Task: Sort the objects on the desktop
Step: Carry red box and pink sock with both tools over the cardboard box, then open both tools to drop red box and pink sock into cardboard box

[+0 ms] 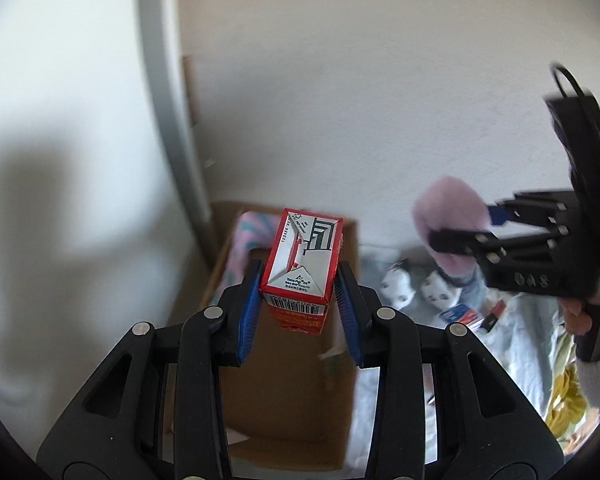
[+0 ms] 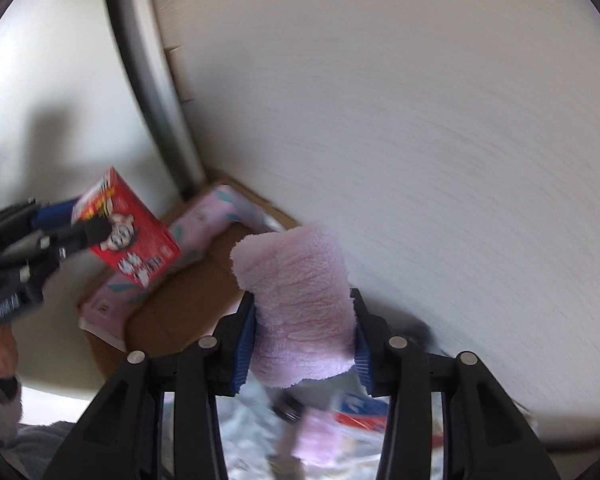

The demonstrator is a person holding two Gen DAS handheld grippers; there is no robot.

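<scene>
Meanwhile left tongs [image 1: 300, 292] clamped red drink carton [image 1: 300, 264] | right tongs [image 2: 304, 336] clamped pink fluffy cloth [image 2: 300, 304] | risk: carton gripped near its end could slip, missing cardboard box [image 1: 284, 392]

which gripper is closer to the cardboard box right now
Left. The left gripper, shut on the red carton, hangs right over the open cardboard box. The right gripper, shut on the pink fuzzy cloth, is off to the box's side, over the cluttered bedding.
</scene>
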